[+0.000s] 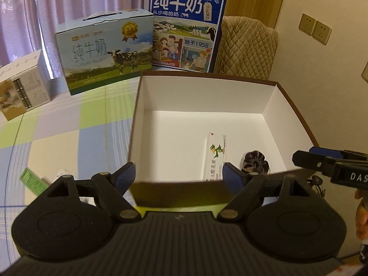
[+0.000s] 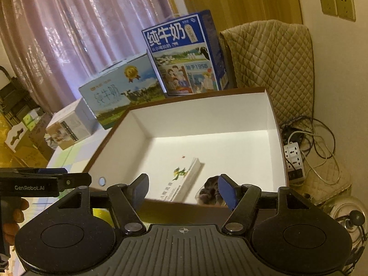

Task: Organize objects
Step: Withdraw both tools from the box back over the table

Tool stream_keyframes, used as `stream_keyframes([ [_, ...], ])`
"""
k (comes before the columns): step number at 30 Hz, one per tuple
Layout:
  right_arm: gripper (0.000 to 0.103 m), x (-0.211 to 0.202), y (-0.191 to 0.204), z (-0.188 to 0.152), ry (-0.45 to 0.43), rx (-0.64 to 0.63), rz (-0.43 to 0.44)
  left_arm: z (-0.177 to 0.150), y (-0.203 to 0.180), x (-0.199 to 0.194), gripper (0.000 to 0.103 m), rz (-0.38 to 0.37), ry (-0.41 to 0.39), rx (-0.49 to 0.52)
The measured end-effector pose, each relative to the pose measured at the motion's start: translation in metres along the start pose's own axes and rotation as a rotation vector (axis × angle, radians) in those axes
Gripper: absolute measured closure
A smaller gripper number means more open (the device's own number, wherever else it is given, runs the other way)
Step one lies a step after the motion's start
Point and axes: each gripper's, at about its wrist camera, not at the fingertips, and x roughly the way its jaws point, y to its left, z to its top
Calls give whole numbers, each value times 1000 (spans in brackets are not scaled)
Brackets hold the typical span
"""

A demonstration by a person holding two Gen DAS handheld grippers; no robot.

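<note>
A large open box [image 1: 207, 96], white inside and brown outside, stands on the checked tablecloth. On its floor lie a slim white carton with a green drawing [image 1: 216, 154] and a dark ruffled object [image 1: 254, 161]. My left gripper [image 1: 179, 174] is open at the box's near rim, holding nothing. My right gripper [image 1: 303, 156] comes in from the right by the near right corner. The right wrist view shows the same box [image 2: 207, 115], white carton [image 2: 186, 179] and dark object [image 2: 208, 193]; my right gripper [image 2: 184, 191] is open and empty over the near rim. The left gripper [image 2: 76, 179] is at the left.
Two milk cases, light blue [image 1: 103, 50] and dark blue [image 1: 186, 30], stand behind the box, with a smaller carton [image 1: 23, 92] to the left. A small green box [image 1: 32, 179] lies near the left gripper. A quilted chair [image 2: 271, 69], power strip [image 2: 294, 158] and cables are at the right.
</note>
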Motion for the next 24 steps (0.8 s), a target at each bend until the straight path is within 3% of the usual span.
stream_keyframes([
  [12,31,-39,27,-15,-52,-17,21,-26,19,-58,20,16,-65,-11],
  [24,28,-58,48,-40,-48,-35,16,-60,36,-98,20,25,-87,-55],
])
